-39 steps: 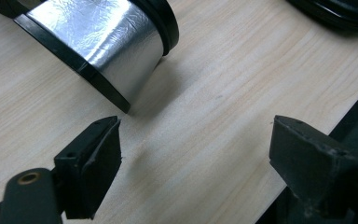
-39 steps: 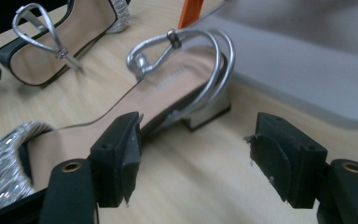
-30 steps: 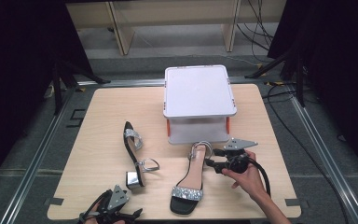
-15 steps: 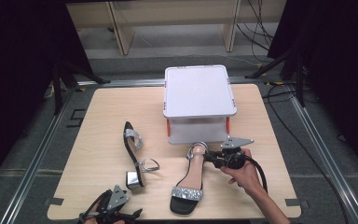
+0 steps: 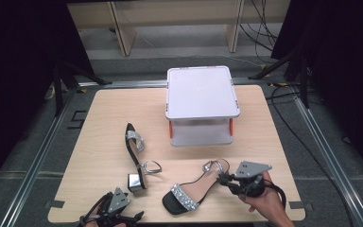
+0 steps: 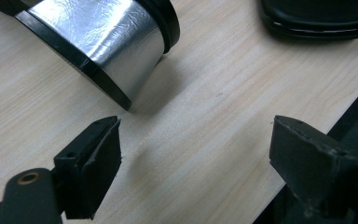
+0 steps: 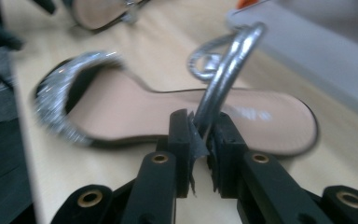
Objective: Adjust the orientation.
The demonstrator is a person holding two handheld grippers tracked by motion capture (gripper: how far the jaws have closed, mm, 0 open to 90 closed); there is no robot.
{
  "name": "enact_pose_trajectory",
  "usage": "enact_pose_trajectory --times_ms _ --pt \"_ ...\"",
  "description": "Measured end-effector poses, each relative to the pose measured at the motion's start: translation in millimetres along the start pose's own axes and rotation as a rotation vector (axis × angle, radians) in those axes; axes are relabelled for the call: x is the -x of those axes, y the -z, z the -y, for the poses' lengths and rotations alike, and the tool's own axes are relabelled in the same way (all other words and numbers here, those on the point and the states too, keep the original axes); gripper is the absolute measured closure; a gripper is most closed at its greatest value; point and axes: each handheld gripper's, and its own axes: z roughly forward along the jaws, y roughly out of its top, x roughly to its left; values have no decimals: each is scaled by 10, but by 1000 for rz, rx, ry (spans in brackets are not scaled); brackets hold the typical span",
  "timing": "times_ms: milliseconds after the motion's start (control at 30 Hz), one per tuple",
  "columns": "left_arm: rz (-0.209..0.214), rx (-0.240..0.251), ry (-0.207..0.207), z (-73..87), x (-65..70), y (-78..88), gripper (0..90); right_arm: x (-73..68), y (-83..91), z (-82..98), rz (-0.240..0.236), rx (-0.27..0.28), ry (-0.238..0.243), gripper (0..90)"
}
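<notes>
Right tongs [image 7: 200, 140] have just closed on the sandal [image 5: 194, 189] strap at lower right, left tongs [image 6: 191, 163] wide; next, likely lift it toward the box [image 5: 202, 92].

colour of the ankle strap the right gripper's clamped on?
Shiny silver. The right gripper pinches the sandal's ankle strap; clearest in the right gripper view.

On the table [image 5: 99, 118] a box [image 5: 202, 92] stood at the far middle. One sandal [image 5: 137, 156] lay left of it, a second sandal [image 5: 194, 189] lay nearer, to the right. The left gripper [image 5: 116, 213] sat at the near edge (just before the first sandal's heel). The right gripper [image 5: 224, 179] met the second sandal's strap [image 7: 223, 79].
</notes>
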Motion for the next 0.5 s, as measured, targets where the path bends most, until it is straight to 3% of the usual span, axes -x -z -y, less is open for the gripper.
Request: enact_pose_trajectory --times_ms 133,200,333,400,467,500 --pt "2 -2 4 -1 8 2 164 -225 105 61 -43 -12 67 803" --pt "1 -2 5 0 8 -1 164 -275 134 48 -30 -21 75 700" --pt "-3 -8 1 0 5 -1 164 -206 238 65 0 -36 57 393" --pt "4 -5 0 1 2 -4 164 -147 310 104 2 -48 28 341" --pt "5 -3 1 2 5 -6 164 -99 365 143 55 -45 32 267" --pt "6 -5 0 0 7 -7 164 -44 380 172 68 -70 43 259"
